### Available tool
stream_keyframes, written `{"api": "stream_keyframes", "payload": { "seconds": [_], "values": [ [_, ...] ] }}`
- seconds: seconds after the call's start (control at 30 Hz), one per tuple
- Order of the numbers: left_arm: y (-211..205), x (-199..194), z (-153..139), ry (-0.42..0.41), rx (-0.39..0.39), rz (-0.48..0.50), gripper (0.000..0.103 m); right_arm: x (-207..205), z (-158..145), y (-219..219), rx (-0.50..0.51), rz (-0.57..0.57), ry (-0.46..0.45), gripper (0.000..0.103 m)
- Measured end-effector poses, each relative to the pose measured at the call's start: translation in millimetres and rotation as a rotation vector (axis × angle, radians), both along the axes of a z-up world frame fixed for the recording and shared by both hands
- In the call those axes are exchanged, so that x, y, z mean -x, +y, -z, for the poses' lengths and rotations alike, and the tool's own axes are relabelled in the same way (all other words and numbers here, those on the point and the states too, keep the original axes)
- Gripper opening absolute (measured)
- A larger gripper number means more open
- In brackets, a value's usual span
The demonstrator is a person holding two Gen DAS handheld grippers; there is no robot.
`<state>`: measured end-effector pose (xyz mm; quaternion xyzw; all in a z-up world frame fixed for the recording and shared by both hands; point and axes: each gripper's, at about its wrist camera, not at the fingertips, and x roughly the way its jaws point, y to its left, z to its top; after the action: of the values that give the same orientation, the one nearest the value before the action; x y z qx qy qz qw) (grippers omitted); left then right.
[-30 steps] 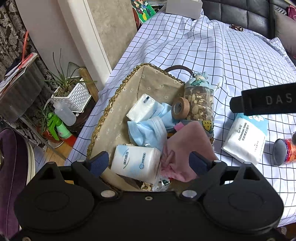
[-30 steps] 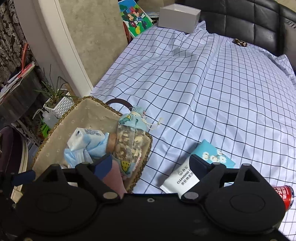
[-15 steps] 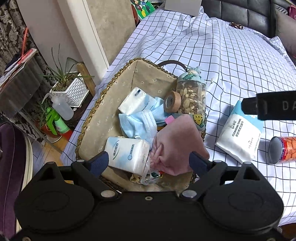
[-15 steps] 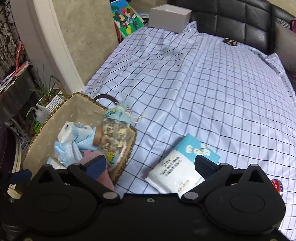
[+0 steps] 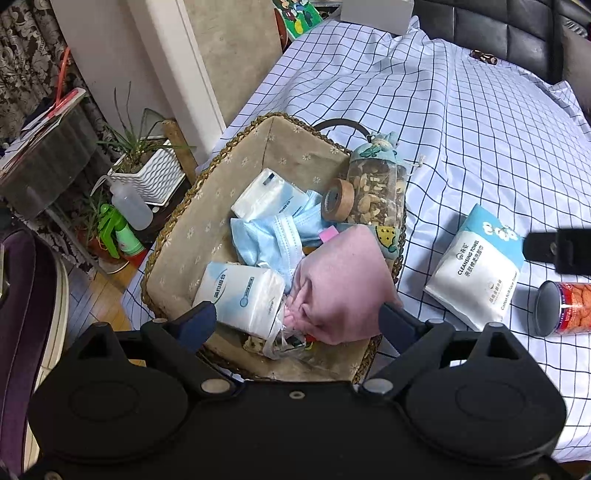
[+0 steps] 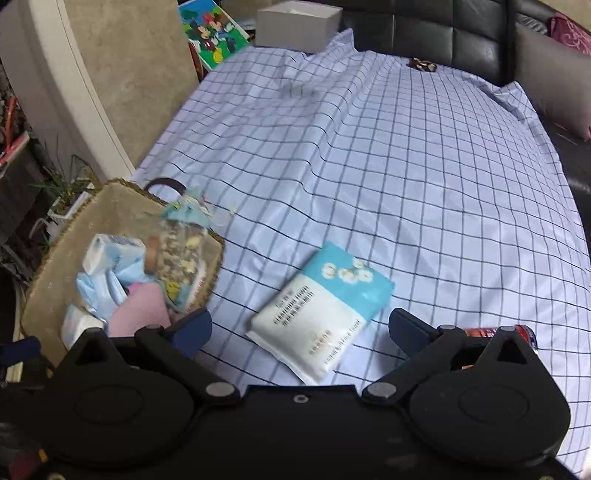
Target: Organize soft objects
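A woven basket point(image 5: 173, 236) on the checked sheet holds two white tissue packs point(image 5: 240, 295), blue face masks point(image 5: 266, 240), a pink cloth point(image 5: 343, 284), a tape roll point(image 5: 338, 197) and a bag of nuts point(image 5: 376, 192). My left gripper point(image 5: 297, 319) hangs open over the basket's near end, above the tissue pack and pink cloth, gripping nothing. A white and blue cleansing towel pack point(image 6: 321, 306) lies flat on the sheet to the right of the basket point(image 6: 55, 258). My right gripper point(image 6: 299, 328) stands wide open over the pack, its pads clear of it.
A red can point(image 5: 565, 308) lies on its side right of the towel pack. Left of the bed stand a potted plant point(image 5: 147, 173) and spray bottles point(image 5: 122, 229). A white box point(image 6: 299, 26) and black sofa point(image 6: 461, 33) lie beyond the sheet.
My right gripper has moved right, from the basket's edge to above the towel pack, and its jaws have spread wider. The left gripper has drifted slightly over the basket.
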<state>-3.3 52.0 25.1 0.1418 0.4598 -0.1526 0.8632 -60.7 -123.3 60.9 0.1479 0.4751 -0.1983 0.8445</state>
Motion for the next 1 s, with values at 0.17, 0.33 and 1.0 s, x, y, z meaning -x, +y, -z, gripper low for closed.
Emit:
{"api": "stream_keyframes", "payload": {
  "seconds": [0.17,0.33,1.0],
  "values": [
    [-6,3,4,-0.005,-0.023,0.003,0.092,9,12,2,-0.011,-0.019,0.068,0.102],
    [-11,11,3,-0.039,-0.035,-0.001,0.092,12,26,3,-0.037,-0.022,0.126,0.102],
    [-8,4,12,-0.041,-0.045,-0.057,0.092,5,59,12,-0.092,-0.052,0.252,0.102]
  ]
}}
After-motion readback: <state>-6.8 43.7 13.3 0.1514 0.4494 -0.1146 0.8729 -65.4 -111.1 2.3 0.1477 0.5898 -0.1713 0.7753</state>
